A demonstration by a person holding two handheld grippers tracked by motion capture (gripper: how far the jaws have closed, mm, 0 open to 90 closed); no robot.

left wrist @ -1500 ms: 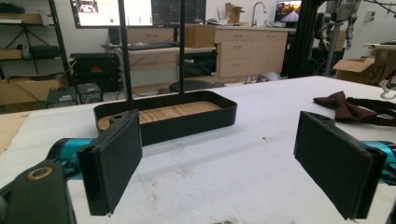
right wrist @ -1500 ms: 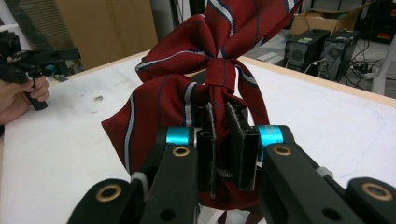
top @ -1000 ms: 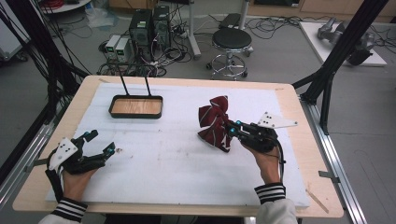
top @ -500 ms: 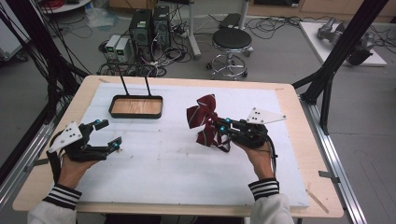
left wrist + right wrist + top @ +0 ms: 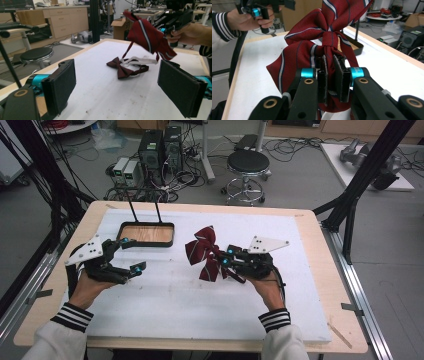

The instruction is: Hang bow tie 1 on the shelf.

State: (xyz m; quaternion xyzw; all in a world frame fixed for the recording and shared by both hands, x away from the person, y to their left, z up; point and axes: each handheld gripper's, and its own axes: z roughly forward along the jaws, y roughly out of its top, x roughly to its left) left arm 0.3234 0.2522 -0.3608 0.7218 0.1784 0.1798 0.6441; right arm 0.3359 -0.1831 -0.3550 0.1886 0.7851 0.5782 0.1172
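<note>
Striped bow tie (image 5: 204,254), dark red: I have it pinched in my right gripper (image 5: 227,262), jaws pressed on the fabric below the knot, lifted above the white mat (image 5: 210,310) near mid-table. My left gripper (image 5: 131,255) is spread wide, holding nothing, just beside the black tray (image 5: 170,236). A smaller plain bow tie (image 5: 122,70) lies on the mat.

Grey floor; black round stool (image 5: 248,162), computer towers (image 5: 161,147), tangled cables; wooden cabinets (image 5: 60,18) along far wall.
</note>
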